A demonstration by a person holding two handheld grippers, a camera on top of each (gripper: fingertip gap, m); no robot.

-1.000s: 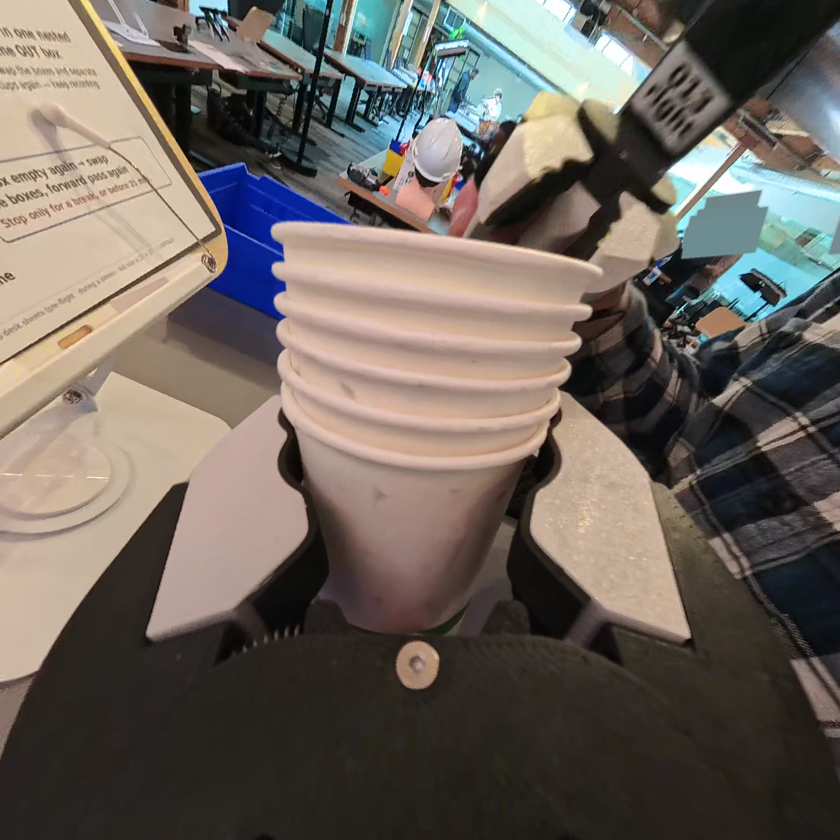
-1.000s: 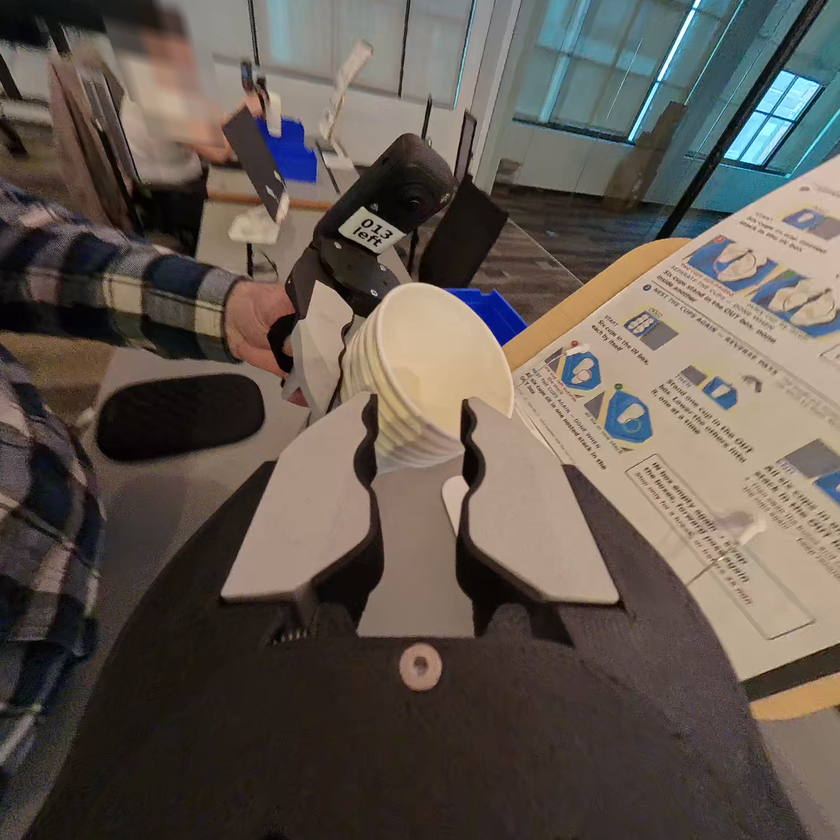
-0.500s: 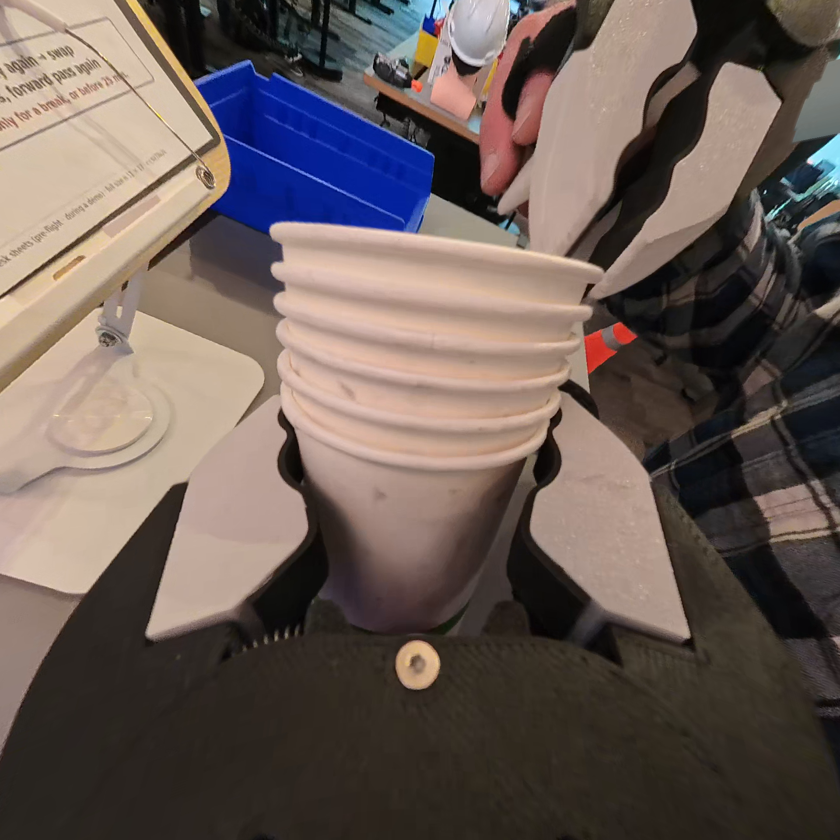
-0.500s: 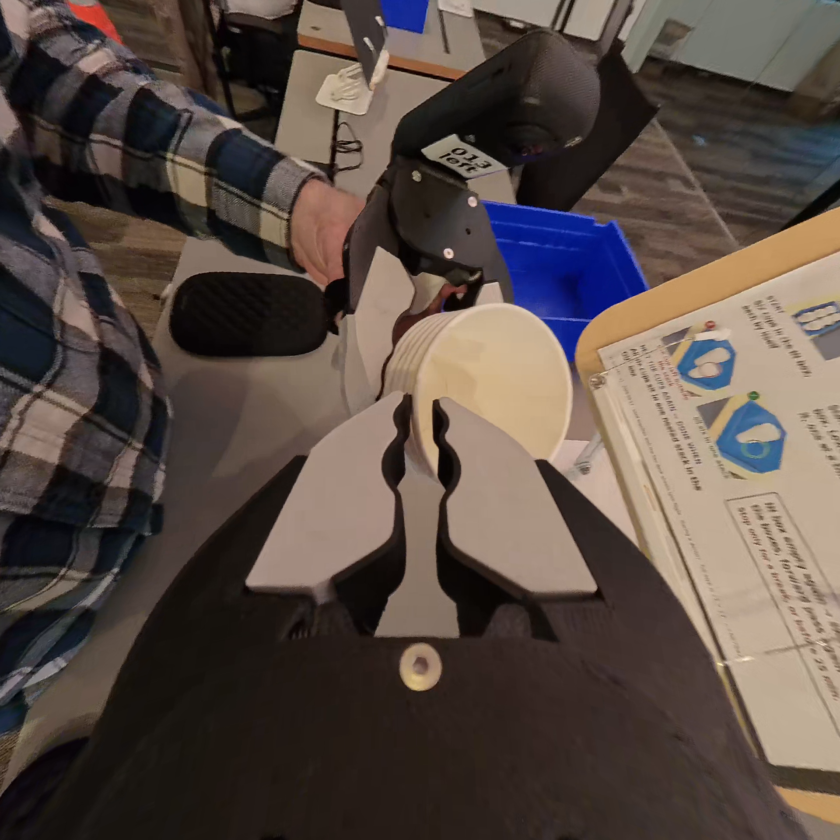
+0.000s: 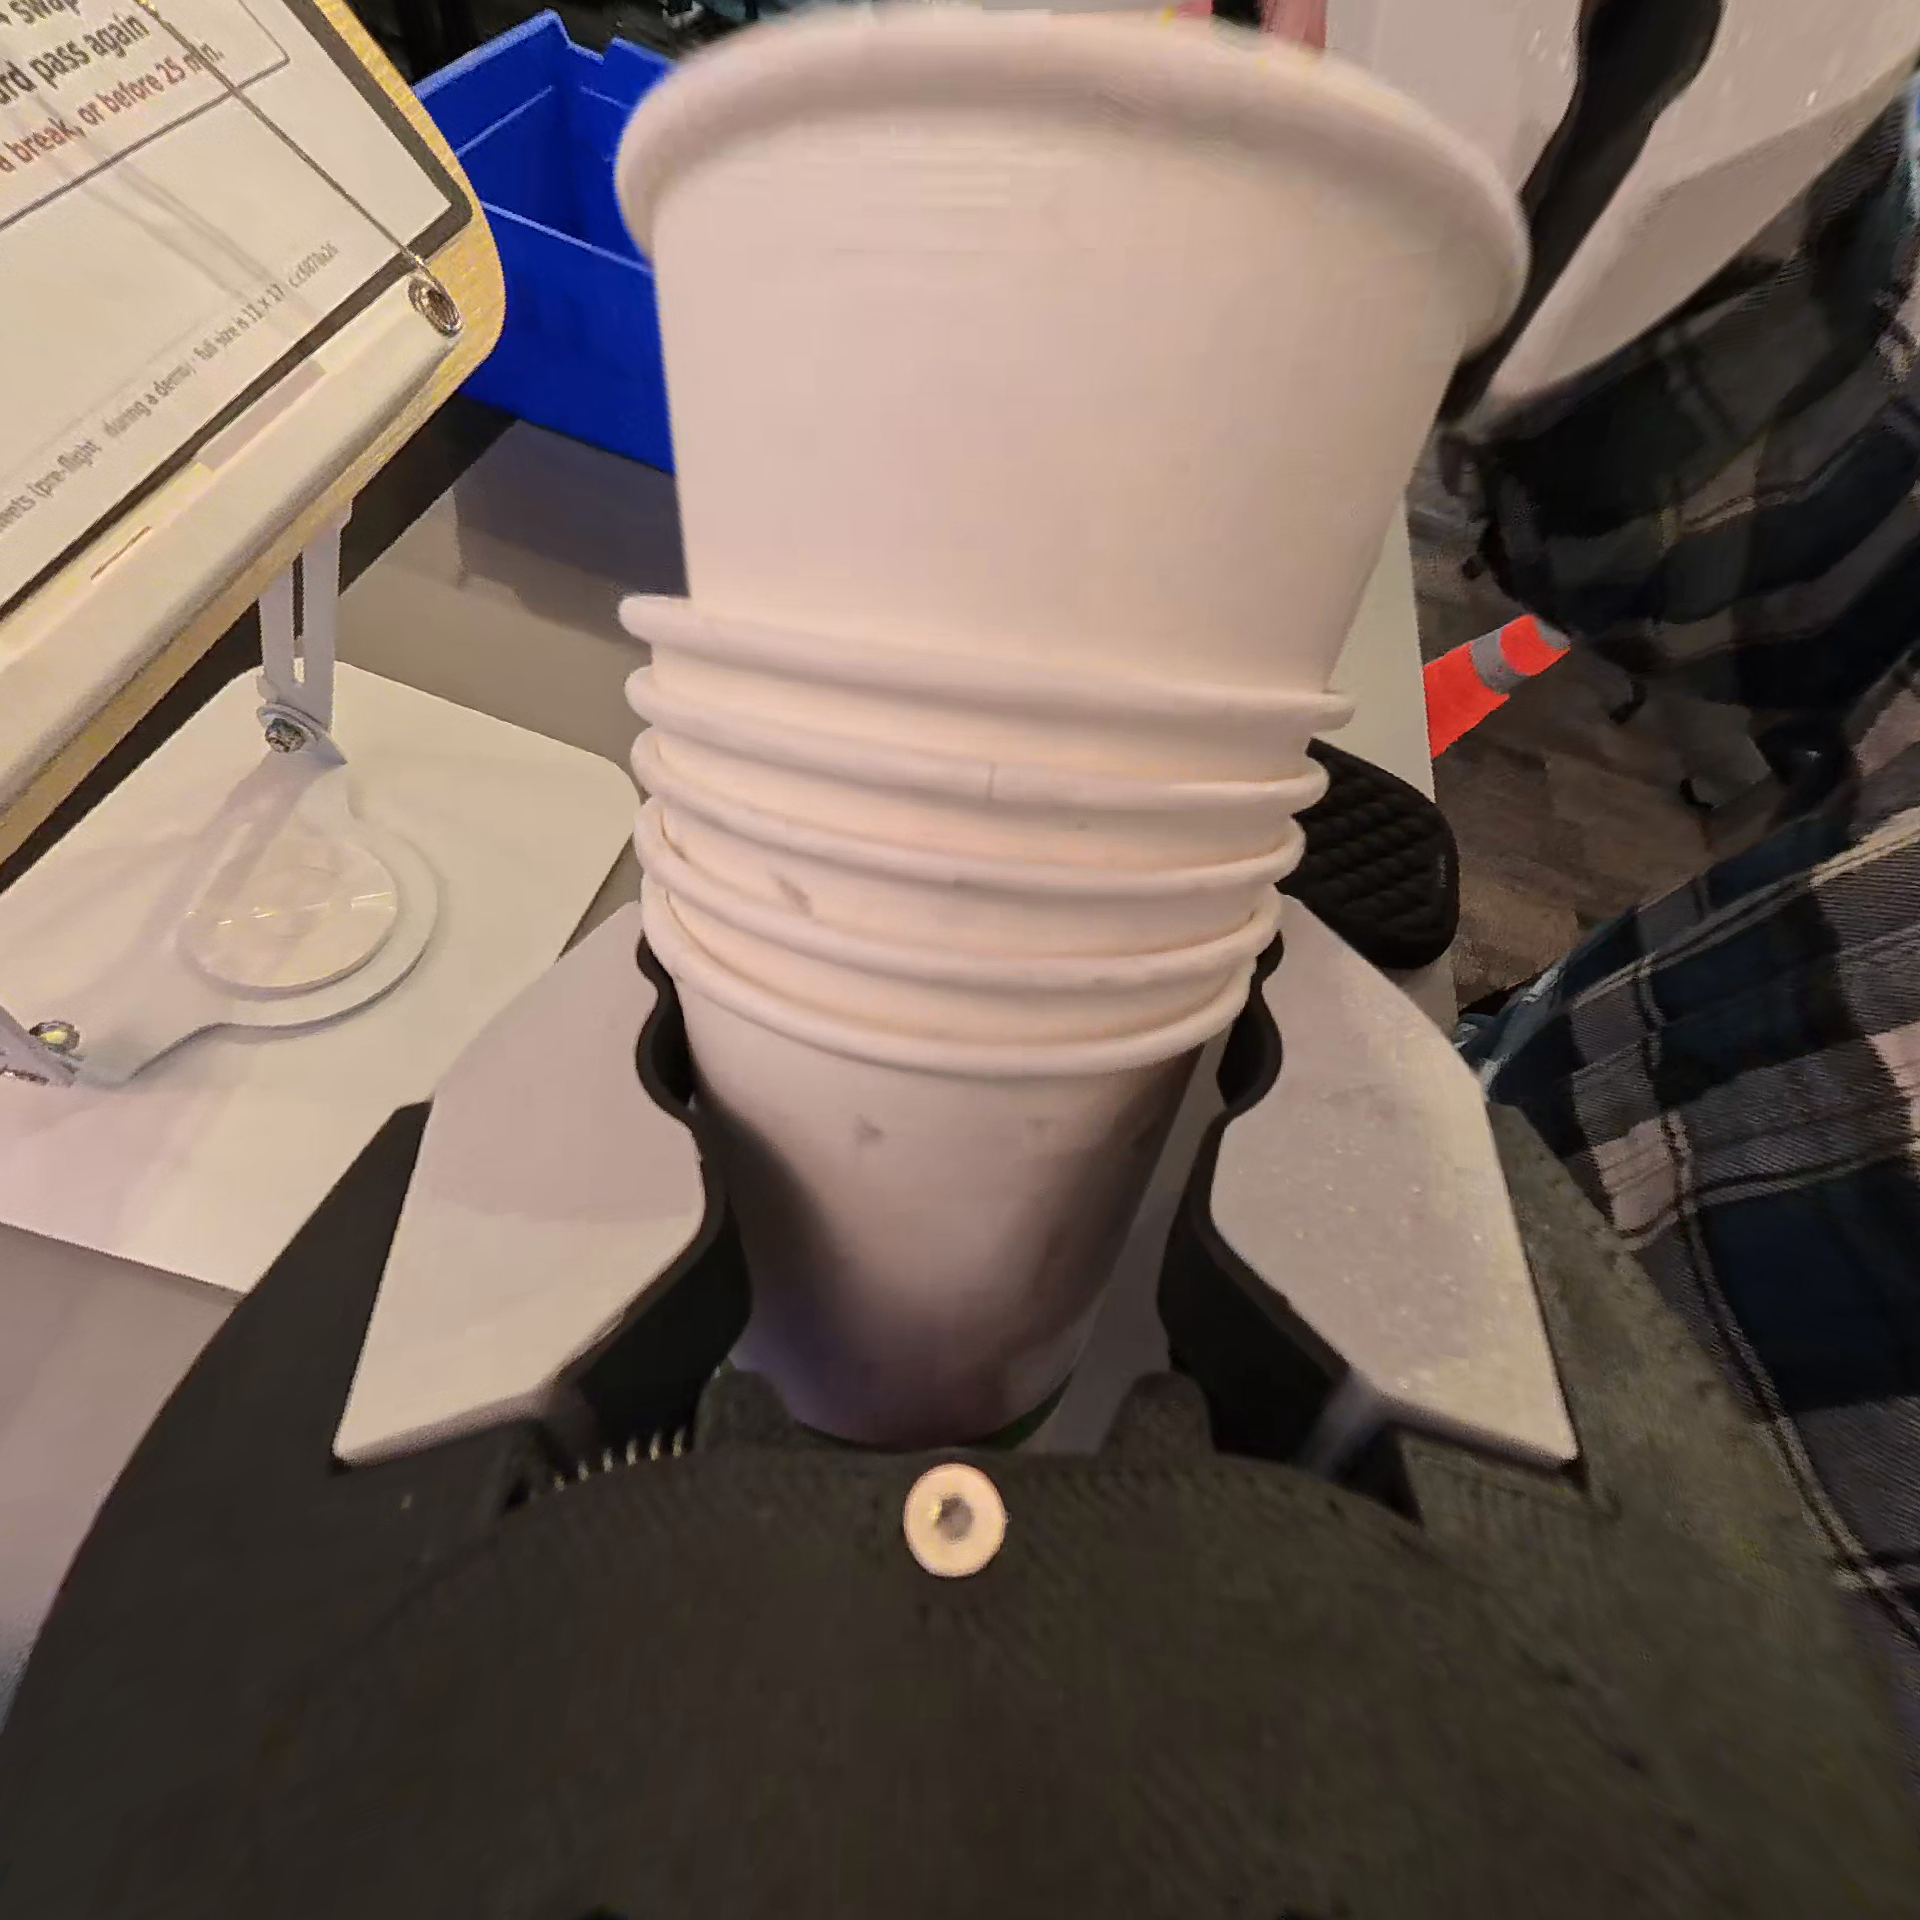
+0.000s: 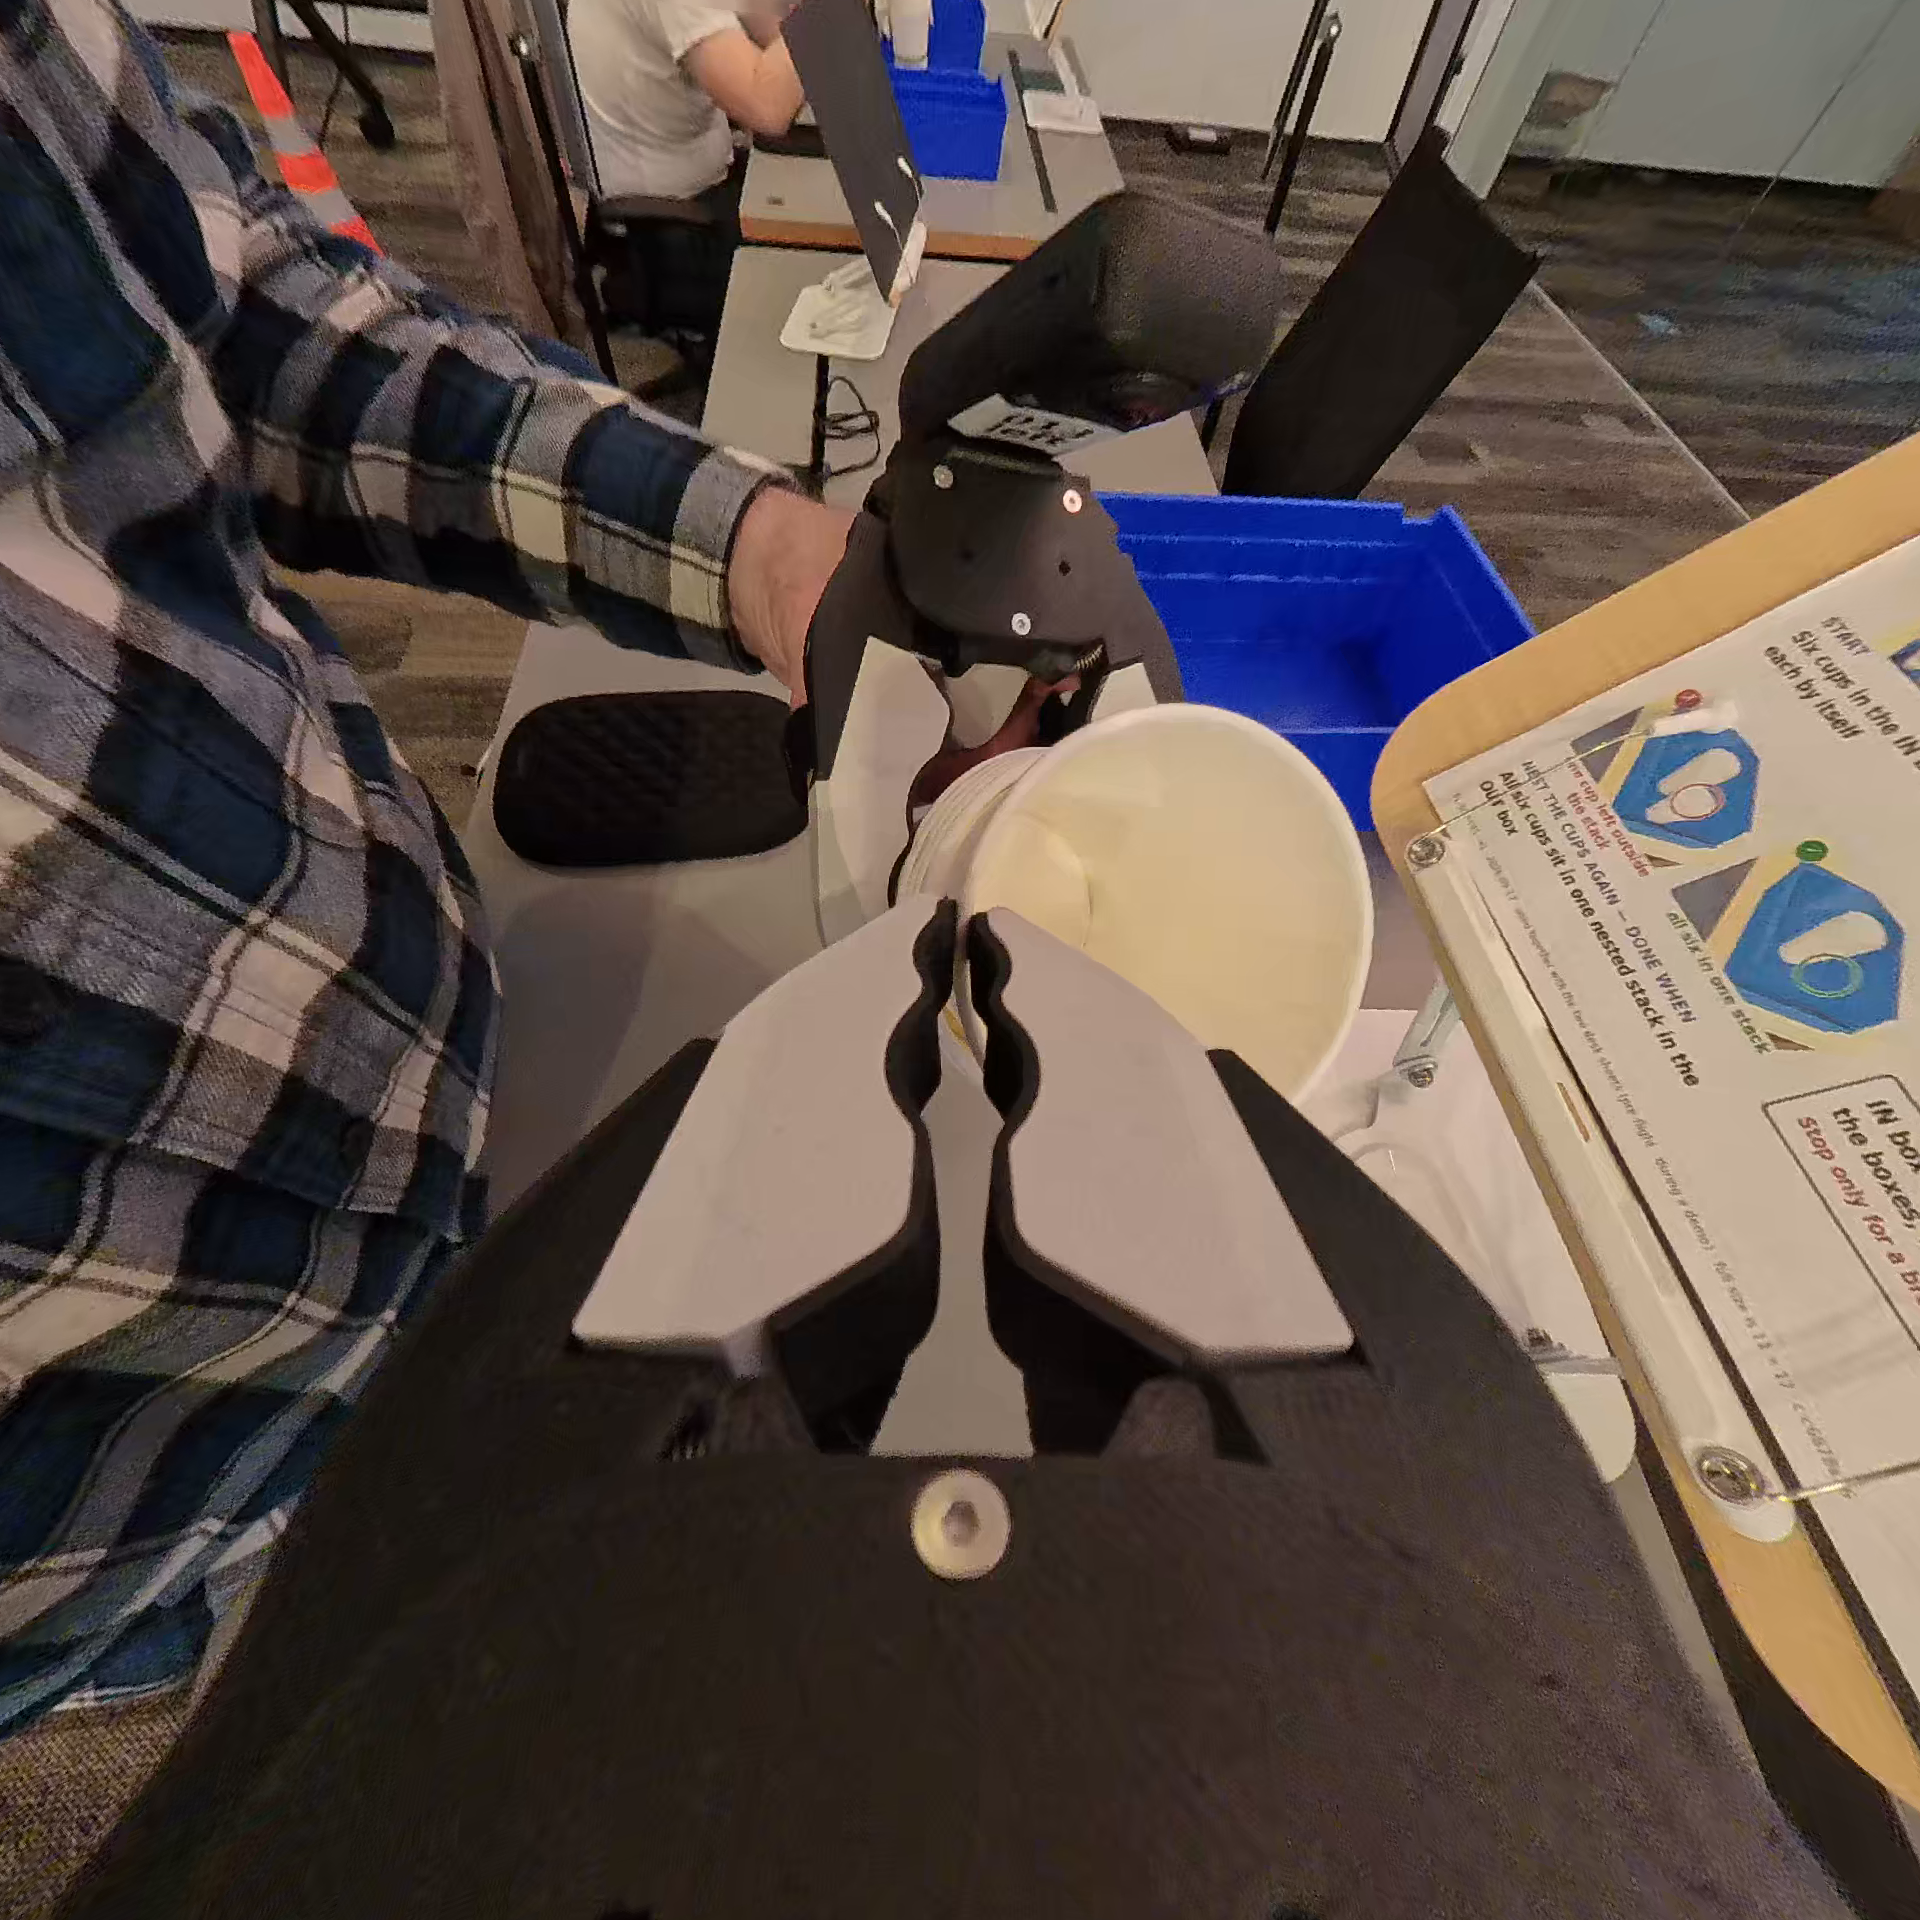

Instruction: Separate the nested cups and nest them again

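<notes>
My left gripper (image 5: 954, 997) is shut on a stack of nested white paper cups (image 5: 956, 883), with both pads pressed against the outermost cup just below the rims. The top cup (image 5: 1039, 364) is lifted most of the way out of the stack, and only its base is still inside. My right gripper (image 6: 961, 925) is shut on the near rim wall of that top cup (image 6: 1174, 883), one finger inside and one outside. In the right wrist view the left gripper (image 6: 987, 623) holds the stack (image 6: 935, 831) just beyond.
A blue bin (image 6: 1320, 603) stands on the grey table behind the cups and also shows in the left wrist view (image 5: 551, 260). An instruction board on a stand (image 6: 1714, 935) is at the right. A black pad (image 6: 644, 779) lies at the left. A plaid sleeve is close by. Left tips to right tips: about 9 cm.
My right gripper closed on the top cup's rim and drew that cup up out of the stack. The left gripper kept its hold on the stack.
</notes>
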